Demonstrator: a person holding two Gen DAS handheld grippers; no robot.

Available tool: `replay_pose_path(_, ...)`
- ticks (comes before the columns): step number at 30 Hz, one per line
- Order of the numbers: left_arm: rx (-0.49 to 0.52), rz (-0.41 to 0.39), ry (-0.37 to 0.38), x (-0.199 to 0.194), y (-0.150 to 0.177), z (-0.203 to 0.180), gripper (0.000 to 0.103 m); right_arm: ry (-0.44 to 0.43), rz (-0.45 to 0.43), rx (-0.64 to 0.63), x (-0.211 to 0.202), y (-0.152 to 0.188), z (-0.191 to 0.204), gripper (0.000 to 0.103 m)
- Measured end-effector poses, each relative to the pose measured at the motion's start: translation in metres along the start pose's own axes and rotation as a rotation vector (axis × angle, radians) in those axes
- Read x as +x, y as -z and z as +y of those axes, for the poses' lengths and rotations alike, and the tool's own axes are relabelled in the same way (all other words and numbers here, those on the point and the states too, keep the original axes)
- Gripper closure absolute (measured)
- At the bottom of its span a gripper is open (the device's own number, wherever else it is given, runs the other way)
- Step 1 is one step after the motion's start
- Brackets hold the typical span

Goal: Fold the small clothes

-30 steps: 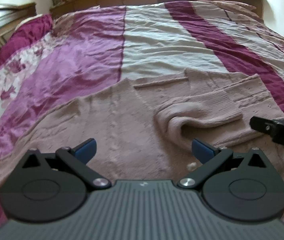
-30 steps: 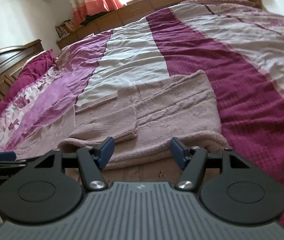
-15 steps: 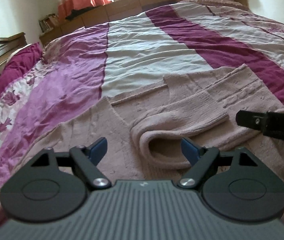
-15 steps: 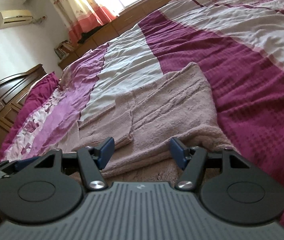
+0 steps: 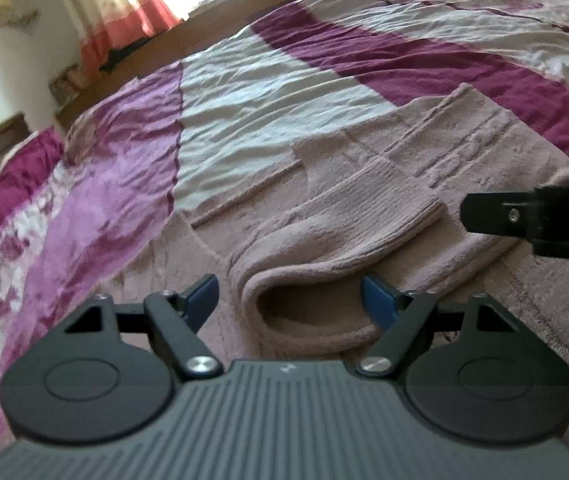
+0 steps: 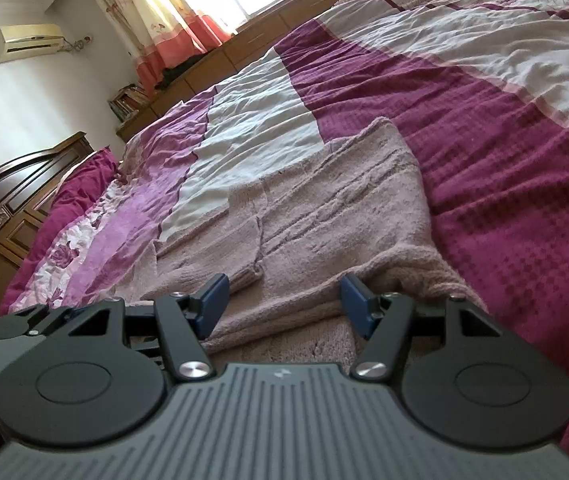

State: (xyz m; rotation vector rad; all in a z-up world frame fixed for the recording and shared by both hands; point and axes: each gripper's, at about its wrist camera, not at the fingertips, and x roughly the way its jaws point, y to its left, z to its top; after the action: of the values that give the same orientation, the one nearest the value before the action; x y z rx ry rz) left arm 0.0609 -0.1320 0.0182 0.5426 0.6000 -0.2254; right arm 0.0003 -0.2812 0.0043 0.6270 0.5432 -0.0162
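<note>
Both grippers low over the sweater. Left gripper [image 5: 288, 300]: jaws spread, nothing between the pads; the rolled sleeve fold [image 5: 308, 304] of the pink knit sweater [image 5: 424, 184] lies in the gap, contact not discernible. Right gripper [image 6: 282, 304]: jaws spread, empty, at the sweater's near folded edge, right of the left gripper. Sweater lies partly folded on the striped bedspread [image 6: 504, 128]. Beyond the sweater: wooden headboard [image 6: 8, 196], curtains [image 6: 164, 12], air conditioner [image 6: 24, 42].
</note>
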Motion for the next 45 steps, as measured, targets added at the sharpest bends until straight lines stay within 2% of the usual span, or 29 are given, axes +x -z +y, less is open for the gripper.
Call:
replay_pose_path(7, 0.086, -0.052, 0.013, 0.006, -0.001, -0.014, 0.042, 0.006, 0.001, -0.009, 0.002, 0.002, 0.0, 0.034)
replay_pose_path(8, 0.095, -0.061, 0.015, 0.007, -0.001, -0.016, 0.05, 0.003, 0.0, -0.004, 0.002, 0.002, 0.0, 0.034)
replay_pose_path(9, 0.094, -0.066, 0.023, 0.007, 0.0, -0.016, 0.065, 0.001, 0.0, 0.001, 0.002, 0.002, -0.001, 0.034)
replay_pose_path(11, 0.07, -0.056, 0.05, 0.008, 0.0, -0.016, 0.087, -0.007, -0.001, 0.012, 0.002, 0.001, -0.003, 0.034)
replay_pose_path(14, -0.019, -0.05, 0.067, 0.007, -0.002, -0.005, 0.092, -0.014, -0.002, 0.023, 0.002, 0.002, -0.006, 0.034)
replay_pose_path(17, -0.145, -0.038, 0.083, 0.005, -0.005, 0.015, 0.093, -0.013, -0.002, 0.021, 0.002, 0.001, -0.006, 0.034)
replay_pose_path(22, -0.328, -0.027, 0.063, -0.002, -0.004, 0.053, 0.093, -0.009, -0.003, 0.013, 0.002, 0.001, -0.007, 0.034)
replay_pose_path(27, -0.439, -0.004, 0.002, -0.006, 0.008, 0.084, 0.093, -0.004, -0.003, 0.002, 0.002, 0.002, -0.005, 0.034)
replay_pose_path(30, -0.5, 0.031, 0.003, -0.004, 0.019, 0.1, 0.091, 0.002, -0.004, -0.008, 0.003, 0.002, -0.002, 0.034)
replay_pose_path(36, -0.58, 0.088, 0.027, -0.004, 0.041, 0.119, 0.088, 0.009, -0.003, -0.022, 0.003, 0.003, 0.0, 0.034)
replay_pose_path(40, -0.598, 0.12, 0.013, -0.007, 0.05, 0.131, 0.073, 0.013, -0.002, -0.028, 0.003, 0.003, 0.0, 0.034)
replay_pose_path(45, -0.653, 0.161, -0.023, -0.008, 0.067, 0.149, 0.072, 0.019, 0.001, -0.038, 0.003, 0.003, 0.0, 0.034)
